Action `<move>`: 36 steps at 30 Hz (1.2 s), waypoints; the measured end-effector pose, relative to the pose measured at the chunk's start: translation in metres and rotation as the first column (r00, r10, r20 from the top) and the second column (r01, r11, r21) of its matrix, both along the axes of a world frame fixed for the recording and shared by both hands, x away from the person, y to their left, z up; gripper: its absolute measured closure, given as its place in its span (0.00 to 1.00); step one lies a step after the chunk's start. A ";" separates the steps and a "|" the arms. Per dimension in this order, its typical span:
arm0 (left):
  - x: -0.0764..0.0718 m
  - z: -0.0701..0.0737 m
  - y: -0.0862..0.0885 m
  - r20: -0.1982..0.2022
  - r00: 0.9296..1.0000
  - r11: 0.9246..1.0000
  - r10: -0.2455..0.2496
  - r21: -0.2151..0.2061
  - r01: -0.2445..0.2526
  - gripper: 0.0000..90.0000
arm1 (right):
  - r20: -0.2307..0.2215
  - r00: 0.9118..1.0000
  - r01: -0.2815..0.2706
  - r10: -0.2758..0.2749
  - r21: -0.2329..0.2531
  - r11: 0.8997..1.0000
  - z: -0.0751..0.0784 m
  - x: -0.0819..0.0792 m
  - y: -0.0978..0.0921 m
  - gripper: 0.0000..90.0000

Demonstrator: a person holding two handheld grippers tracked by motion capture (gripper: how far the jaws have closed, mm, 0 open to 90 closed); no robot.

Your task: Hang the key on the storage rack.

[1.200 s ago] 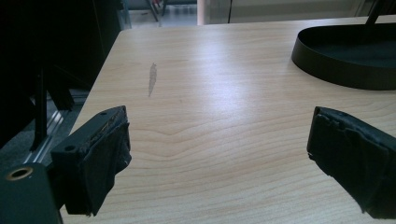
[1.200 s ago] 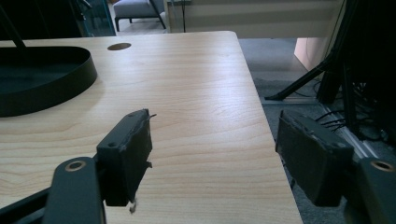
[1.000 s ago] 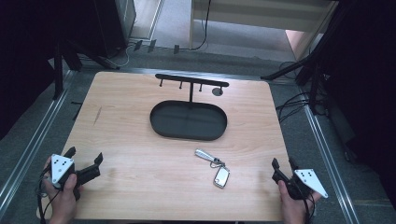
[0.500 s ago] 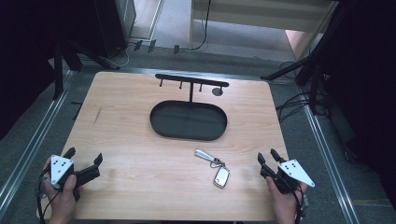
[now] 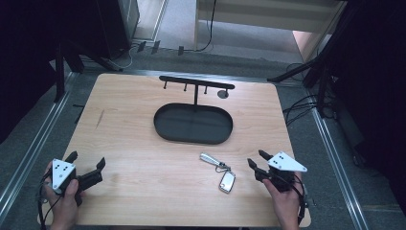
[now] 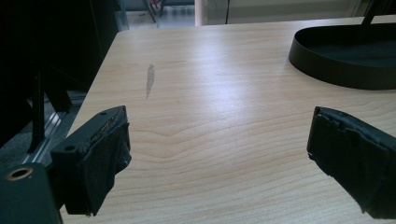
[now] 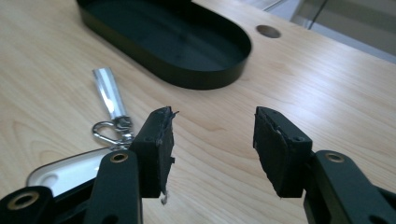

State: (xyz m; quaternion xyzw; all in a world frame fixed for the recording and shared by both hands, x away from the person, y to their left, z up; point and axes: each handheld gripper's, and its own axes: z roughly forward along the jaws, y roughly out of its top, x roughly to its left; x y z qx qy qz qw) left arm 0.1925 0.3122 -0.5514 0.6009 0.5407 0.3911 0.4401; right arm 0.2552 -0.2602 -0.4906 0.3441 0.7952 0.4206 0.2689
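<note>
A car key fob (image 5: pixel 227 181) with a metal strap and ring (image 5: pixel 211 159) lies on the wooden table (image 5: pixel 143 139), in front of a black oval tray (image 5: pixel 193 123). A black hook rack (image 5: pixel 196 83) rises behind the tray. My right gripper (image 5: pixel 254 160) stands open just right of the fob, nothing between its jaws. From the right gripper view the fob (image 7: pixel 70 171) and strap (image 7: pixel 109 92) lie left of the gripper (image 7: pixel 212 128), with the tray (image 7: pixel 196 72) ahead. My left gripper (image 5: pixel 86 160) rests open at the table's front left corner; its view (image 6: pixel 217 140) faces bare wood.
A round hole (image 5: pixel 222 94) is set in the table near the rack's right end. Metal rails (image 5: pixel 28 153) run along both sides of the table. Cables (image 5: pixel 299 103) and dark stands crowd the floor to the right. The tray's rim (image 6: pixel 336 70) shows at the left gripper view's upper right.
My right gripper has moved left from the table's front right corner toward the key fob. The left gripper has stayed in place.
</note>
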 end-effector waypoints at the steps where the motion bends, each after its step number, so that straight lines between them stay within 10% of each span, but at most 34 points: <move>1: 0.000 0.000 0.000 0.000 1.000 1.000 0.000 -0.001 0.000 0.07 | -0.014 1.000 -0.018 0.018 -0.005 1.000 0.001 0.001 0.004 0.56; 20: 0.000 0.000 0.000 0.000 1.000 1.000 -0.004 -0.002 0.004 0.07 | -0.163 0.969 -0.214 0.184 -0.188 0.959 0.014 0.021 0.061 0.86; 36: 0.000 0.000 0.000 0.001 1.000 1.000 -0.007 -0.003 0.007 0.07 | -0.337 0.920 -0.320 0.201 -0.349 0.881 -0.003 0.041 0.096 0.82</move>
